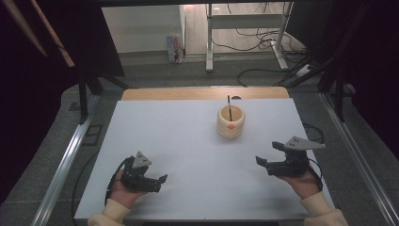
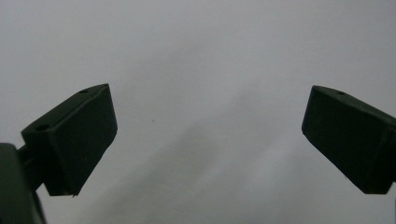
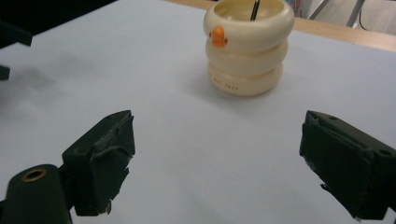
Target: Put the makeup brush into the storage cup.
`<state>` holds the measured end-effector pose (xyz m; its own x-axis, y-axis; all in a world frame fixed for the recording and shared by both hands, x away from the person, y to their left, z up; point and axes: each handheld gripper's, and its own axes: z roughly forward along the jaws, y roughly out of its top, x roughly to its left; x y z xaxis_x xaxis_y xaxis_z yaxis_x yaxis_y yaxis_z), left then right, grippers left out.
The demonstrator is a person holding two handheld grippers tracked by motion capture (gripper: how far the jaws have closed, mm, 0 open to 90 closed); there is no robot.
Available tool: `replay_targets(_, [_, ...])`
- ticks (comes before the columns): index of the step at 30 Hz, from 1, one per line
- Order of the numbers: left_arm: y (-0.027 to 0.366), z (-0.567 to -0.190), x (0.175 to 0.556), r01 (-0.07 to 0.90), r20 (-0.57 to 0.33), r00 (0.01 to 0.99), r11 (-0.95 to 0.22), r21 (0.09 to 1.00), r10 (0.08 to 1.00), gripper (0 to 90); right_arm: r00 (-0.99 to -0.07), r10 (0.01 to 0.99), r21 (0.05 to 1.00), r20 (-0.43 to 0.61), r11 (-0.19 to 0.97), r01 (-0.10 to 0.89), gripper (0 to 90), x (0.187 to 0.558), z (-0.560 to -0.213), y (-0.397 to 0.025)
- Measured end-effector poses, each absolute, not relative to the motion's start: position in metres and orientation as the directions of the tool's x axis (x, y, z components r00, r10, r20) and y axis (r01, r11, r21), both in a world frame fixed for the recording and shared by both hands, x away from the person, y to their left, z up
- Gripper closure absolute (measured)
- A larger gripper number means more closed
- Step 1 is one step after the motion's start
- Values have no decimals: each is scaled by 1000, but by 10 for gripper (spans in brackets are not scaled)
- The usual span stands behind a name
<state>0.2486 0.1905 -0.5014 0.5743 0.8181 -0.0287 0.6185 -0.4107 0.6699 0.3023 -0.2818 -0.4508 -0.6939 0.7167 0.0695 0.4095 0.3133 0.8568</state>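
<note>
Standing upright, cream ringed pen holder [image 1: 230, 122], orange beak.

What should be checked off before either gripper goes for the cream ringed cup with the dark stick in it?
1. Left gripper open and holding nothing: ok, its jaws stand wide apart over bare white table.
2. Right gripper open and holding nothing: ok.
3. Cup upright: ok, it stands on its base.
4. Path from right gripper to cup free: ok, only bare table lies between them.
5. Dark stick sits inside the cup: ok, it rises above the rim; what it is, cannot tell.
6. Cup clear of the table's far edge: ok, though it stands nearer that edge than the person's.
</note>
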Motion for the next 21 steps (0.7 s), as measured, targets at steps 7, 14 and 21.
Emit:
replay_targets(7, [190, -500, 248, 614, -22, 573, -411, 674, 819, 43, -698, 715, 822, 39, 374, 430, 105, 286, -463, -284])
replay_targets(14, [190, -501, 248, 613, -22, 575, -412, 675, 818, 44, -692, 721, 824, 38, 369, 430, 105, 286, -463, -288])
replay_targets(21, [189, -501, 247, 614, -21, 573, -411, 674, 820, 44, -703, 711, 822, 26, 385, 420, 105, 288, -463, -287])
